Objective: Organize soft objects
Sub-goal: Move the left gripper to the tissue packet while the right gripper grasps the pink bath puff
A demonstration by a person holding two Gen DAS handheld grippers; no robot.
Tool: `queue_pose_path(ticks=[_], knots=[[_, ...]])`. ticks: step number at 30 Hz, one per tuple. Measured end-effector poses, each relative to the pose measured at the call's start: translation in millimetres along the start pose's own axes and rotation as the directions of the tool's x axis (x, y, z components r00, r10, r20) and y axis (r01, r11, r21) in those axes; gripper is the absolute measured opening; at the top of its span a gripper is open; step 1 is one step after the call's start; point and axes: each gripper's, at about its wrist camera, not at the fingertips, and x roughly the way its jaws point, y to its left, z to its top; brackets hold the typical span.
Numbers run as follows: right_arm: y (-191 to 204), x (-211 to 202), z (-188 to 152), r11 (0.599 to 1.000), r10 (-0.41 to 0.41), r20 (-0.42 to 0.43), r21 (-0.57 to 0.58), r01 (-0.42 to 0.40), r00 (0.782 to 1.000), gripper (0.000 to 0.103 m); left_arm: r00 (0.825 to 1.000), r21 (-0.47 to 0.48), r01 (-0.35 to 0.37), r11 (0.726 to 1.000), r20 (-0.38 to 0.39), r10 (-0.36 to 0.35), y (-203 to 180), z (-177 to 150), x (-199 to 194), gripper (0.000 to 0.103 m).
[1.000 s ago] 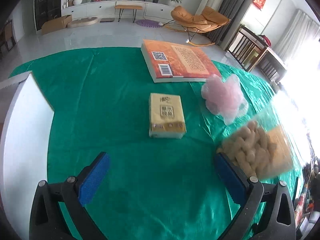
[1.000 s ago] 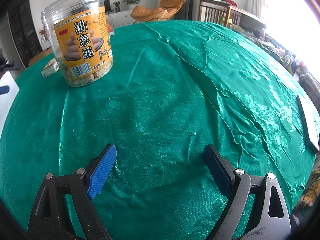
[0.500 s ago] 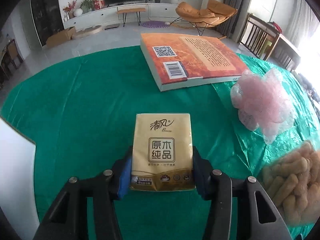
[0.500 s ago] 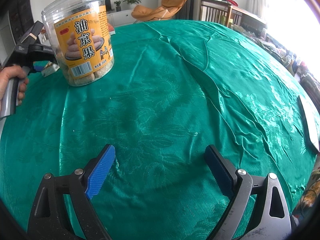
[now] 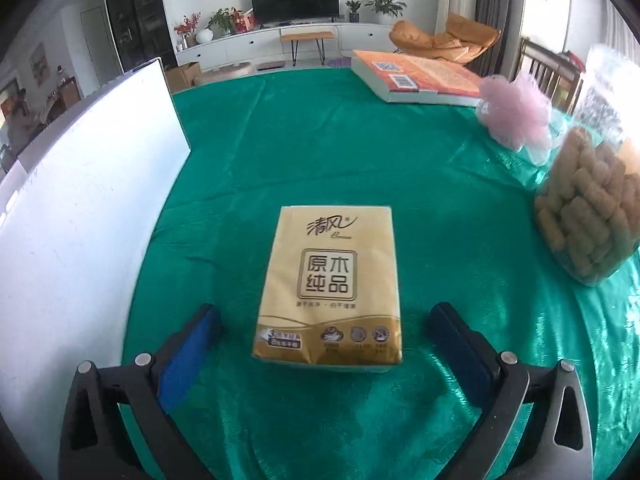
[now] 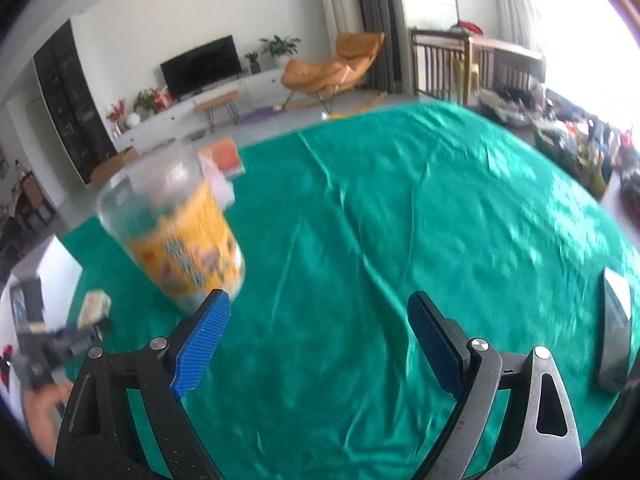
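I see a green tablecloth (image 5: pixel 328 152) covering the table; a white board (image 5: pixel 80 184) stands upright along its left edge; 1 orange book (image 5: pixel 420 80) lies flat at the far side, barcode up; 1 clear snack jar (image 5: pixel 592 216) with a yellow label stands at the right, blurred in the right wrist view (image 6: pixel 176 236); a flat grey slab (image 6: pixel 614 340) lies at the cloth's right edge; behind, I see a TV (image 5: pixel 296 0), an orange lounge chair (image 5: pixel 444 38) and potted plants (image 5: pixel 380 2).
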Motion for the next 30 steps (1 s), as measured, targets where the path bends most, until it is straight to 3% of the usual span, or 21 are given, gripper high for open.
queue_pose_path(ticks=[2,4,7,9,12,14,16,17,21,22,23,24,27,30], knots=[[20,18,63,0.995,0.049,-0.056,-0.084,-0.054,0.997,0.092,1.0,-0.004,0.011,1.0,-0.006,-0.011,-2,1,2,0.103],[47,54,113,0.983,0.072,-0.199,-0.149,-0.103,0.977,0.092,1.0,-0.011,0.022,1.0,-0.007,-0.022,0,4,3,0.103],[100,122,150,0.949,0.1,-0.438,-0.229,-0.218,0.893,0.092,1.0,-0.011,0.022,1.0,-0.006,-0.022,-1,4,4,0.103],[138,169,152,0.923,-0.014,-0.537,-0.332,-0.196,0.844,0.092,1.0,-0.012,0.023,1.0,-0.005,-0.023,1,4,3,0.103],[176,218,143,0.911,-0.051,-0.642,-0.344,-0.228,0.765,0.092,1.0,-0.009,0.021,1.0,-0.004,-0.021,0,3,2,0.103],[192,249,128,0.924,-0.057,-0.714,-0.303,-0.235,0.698,0.092,1.0,-0.012,0.026,1.0,-0.003,-0.026,1,3,2,0.103],[202,277,112,0.938,-0.079,-0.785,-0.267,-0.22,0.614,0.092,1.0,-0.012,0.024,1.0,-0.003,-0.024,1,3,1,0.103],[208,290,103,0.938,-0.12,-0.801,-0.286,-0.198,0.587,0.092,1.0,-0.012,0.024,1.0,-0.002,-0.024,1,3,1,0.103],[221,319,78,0.899,-0.294,-0.79,-0.419,-0.124,0.537,0.089,1.0,-0.018,0.017,1.0,-0.001,-0.017,2,3,1,0.103],[222,322,73,0.884,-0.327,-0.786,-0.451,-0.125,0.525,0.081,1.0,-0.021,0.016,1.0,0.0,-0.016,2,3,1,0.103],[223,325,68,0.869,-0.358,-0.782,-0.478,-0.124,0.51,0.06,1.0,-0.023,0.016,1.0,0.0,-0.016,2,3,1,0.103],[219,326,66,0.87,-0.371,-0.783,-0.481,-0.108,0.499,0.01,1.0,-0.024,0.015,1.0,0.0,-0.015,2,3,1,0.103],[210,315,75,0.882,-0.342,-0.763,-0.462,-0.092,0.548,0.008,1.0,-0.025,0.018,1.0,0.0,-0.018,3,3,1,0.103],[189,287,104,0.921,-0.259,-0.718,-0.385,-0.059,0.646,0.008,1.0,-0.027,0.02,0.999,0.0,-0.02,4,2,1,0.103]])
